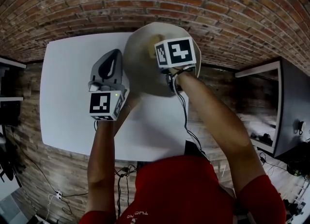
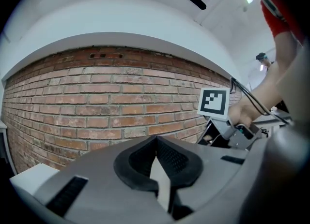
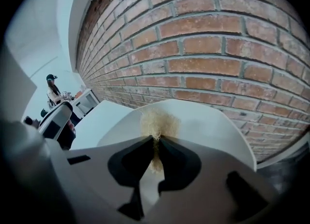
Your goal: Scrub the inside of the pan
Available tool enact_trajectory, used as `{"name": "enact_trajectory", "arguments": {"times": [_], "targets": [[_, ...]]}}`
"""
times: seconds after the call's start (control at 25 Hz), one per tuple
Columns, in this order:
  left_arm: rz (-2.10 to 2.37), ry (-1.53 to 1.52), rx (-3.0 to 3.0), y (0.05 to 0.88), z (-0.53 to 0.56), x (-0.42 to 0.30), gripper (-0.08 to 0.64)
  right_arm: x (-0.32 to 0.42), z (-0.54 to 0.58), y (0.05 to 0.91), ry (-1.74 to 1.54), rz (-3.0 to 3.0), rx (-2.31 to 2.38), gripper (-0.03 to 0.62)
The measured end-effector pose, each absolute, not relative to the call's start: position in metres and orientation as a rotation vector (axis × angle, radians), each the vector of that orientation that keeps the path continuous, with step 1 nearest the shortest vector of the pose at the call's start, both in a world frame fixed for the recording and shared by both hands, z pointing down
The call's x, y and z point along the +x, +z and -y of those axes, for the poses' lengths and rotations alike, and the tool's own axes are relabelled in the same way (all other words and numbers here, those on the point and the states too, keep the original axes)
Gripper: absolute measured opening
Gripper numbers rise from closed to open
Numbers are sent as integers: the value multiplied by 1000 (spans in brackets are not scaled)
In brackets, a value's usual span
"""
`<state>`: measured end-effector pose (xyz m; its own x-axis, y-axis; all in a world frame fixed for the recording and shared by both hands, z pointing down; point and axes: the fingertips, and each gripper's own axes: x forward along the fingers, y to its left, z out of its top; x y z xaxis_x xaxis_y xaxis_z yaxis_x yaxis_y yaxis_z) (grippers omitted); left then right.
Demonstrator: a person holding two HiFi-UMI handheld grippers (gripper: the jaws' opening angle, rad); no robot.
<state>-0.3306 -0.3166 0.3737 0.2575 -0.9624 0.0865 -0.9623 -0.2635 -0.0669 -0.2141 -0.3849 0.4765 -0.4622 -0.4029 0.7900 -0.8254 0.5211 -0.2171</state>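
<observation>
while right gripper (image 3: 157, 140) pinches tan scrubber (image 3: 159, 121), cream pan (image 3: 215, 126), smooth inside

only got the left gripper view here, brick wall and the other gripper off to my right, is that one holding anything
Observer: Yes. The right gripper is shut on a tan fibrous scrubber.
Operator: where's the pan, can't see it at all
Observer: Right under that scrubber. The pale pan is on the white table, at the edge nearest the brick wall.
Operator: and my left gripper vs the pan
Observer: In the head view the left gripper is just left of the pan's rim. I cannot tell whether it touches.
</observation>
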Motion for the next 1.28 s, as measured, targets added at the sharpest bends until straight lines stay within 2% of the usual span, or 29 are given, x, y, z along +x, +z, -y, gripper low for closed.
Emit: {"name": "enact_trajectory", "arguments": {"times": [0.36,0.88,1.08,1.28], "targets": [[-1884,-193,-2506,382,320,-330,14,-156,387,466,843,2015,1076,51],[-1899,-201,-2502,378,315,-338,14,-261,321,479,894,2086,800,51],[-1901,-194,-2506,381,316,-341,14,-263,317,492,925,2037,777,51],[-1883,-183,-2506,380,319,-340,14,-230,322,494,969,1975,825,51]]}}
